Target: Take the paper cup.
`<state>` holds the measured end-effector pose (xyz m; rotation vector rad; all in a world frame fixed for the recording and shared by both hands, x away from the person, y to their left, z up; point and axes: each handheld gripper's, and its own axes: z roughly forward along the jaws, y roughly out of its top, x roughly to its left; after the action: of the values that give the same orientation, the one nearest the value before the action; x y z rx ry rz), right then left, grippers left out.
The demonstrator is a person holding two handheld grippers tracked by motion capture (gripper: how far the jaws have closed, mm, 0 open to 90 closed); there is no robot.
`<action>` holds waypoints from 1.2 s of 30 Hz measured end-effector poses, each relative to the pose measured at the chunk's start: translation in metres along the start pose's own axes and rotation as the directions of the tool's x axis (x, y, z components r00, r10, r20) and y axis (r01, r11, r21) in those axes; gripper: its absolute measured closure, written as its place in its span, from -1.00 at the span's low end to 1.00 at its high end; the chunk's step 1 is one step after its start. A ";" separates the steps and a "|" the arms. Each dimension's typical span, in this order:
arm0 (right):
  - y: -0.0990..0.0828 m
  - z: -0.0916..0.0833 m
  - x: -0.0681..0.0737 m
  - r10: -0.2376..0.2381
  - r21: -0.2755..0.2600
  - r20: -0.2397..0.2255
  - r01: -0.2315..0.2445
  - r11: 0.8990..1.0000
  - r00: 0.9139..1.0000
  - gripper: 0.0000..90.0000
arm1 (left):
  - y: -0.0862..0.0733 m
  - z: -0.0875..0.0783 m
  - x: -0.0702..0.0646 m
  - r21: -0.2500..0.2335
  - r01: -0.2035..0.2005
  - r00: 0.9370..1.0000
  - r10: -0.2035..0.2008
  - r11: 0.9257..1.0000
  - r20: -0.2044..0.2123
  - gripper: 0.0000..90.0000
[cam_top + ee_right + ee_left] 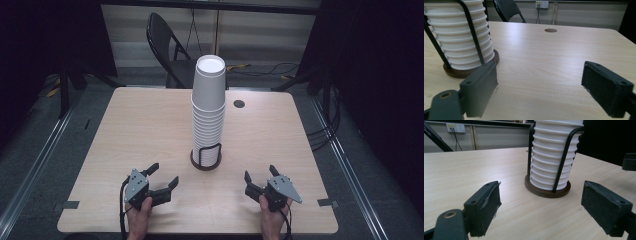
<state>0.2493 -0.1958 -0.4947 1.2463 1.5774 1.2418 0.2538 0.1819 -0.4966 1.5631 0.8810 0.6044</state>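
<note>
Standing tall at twelve o'clock, the paper cup stack (208,107) could topple if either spread, empty gripper, left gripper (163,176) or right gripper (260,176), knocks it sideways.

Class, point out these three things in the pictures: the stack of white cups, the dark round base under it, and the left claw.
stack of white cups (208,100), high view, side wall mid-stack.
dark round base (544,192), left gripper view, front rim.
left claw (164,174), high view, midway between fingertips.
</note>
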 end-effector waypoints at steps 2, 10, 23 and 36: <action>0.000 0.000 0.001 -0.008 0.002 0.008 0.008 1.000 1.000 -0.71 | 0.000 0.000 0.001 -0.002 0.006 1.000 -0.006 1.000 -0.006 -0.66; 0.000 -0.001 0.001 -0.009 -0.001 -0.024 0.009 1.000 1.000 -0.71 | 0.006 -0.001 0.006 0.012 0.046 0.998 -0.046 0.999 0.034 -0.66; 0.000 0.000 0.002 -0.020 0.013 -0.042 0.021 1.000 0.999 -0.71 | 0.034 -0.001 -0.001 0.014 0.009 0.997 -0.010 1.000 0.076 -0.65; 0.000 0.000 0.002 -0.019 0.012 -0.040 0.019 1.000 0.999 -0.71 | 0.066 0.001 -0.006 -0.001 -0.050 0.988 0.050 0.999 0.143 -0.65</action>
<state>0.2487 -0.1941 -0.4945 1.2186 1.6246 1.2538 0.2649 0.1742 -0.4314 1.6135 0.7365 0.5202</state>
